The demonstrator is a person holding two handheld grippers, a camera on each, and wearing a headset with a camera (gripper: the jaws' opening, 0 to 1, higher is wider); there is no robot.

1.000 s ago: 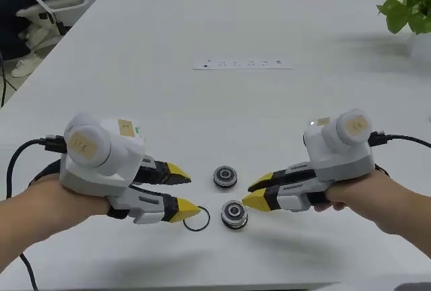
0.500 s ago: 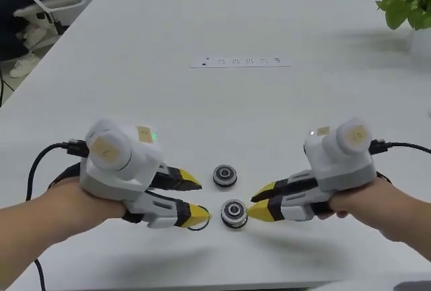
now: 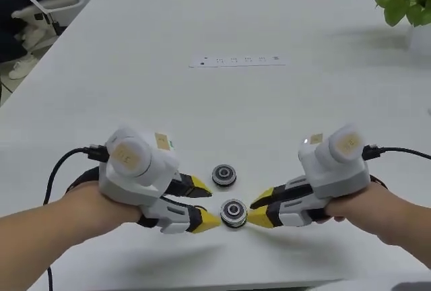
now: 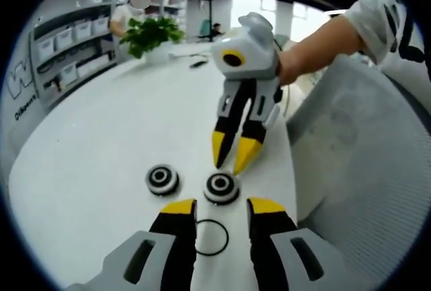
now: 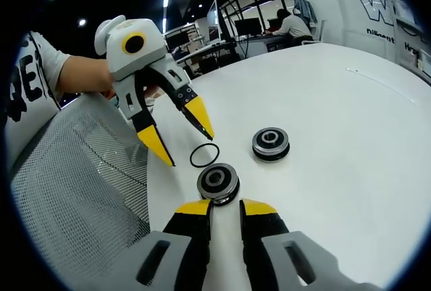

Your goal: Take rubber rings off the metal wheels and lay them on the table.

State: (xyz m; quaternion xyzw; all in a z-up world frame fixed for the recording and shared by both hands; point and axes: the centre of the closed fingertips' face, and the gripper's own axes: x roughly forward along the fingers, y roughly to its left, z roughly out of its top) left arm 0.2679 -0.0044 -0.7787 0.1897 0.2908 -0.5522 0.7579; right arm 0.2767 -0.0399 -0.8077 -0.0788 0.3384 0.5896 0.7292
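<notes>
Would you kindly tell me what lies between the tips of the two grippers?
The nearer metal wheel lies between the left gripper and the right gripper, close to both sets of tips. The head view shows it plainly.

The bench (image 3: 202,28) is surveyed from above by the head view, angled forward and down. The left gripper view is set low and close, faced at the right hand-held gripper (image 4: 230,163). The right gripper view is faced back at the left hand-held gripper (image 5: 188,148). The nearer wheel (image 3: 234,211) and farther wheel (image 3: 224,175) are shared by all three views.
</notes>
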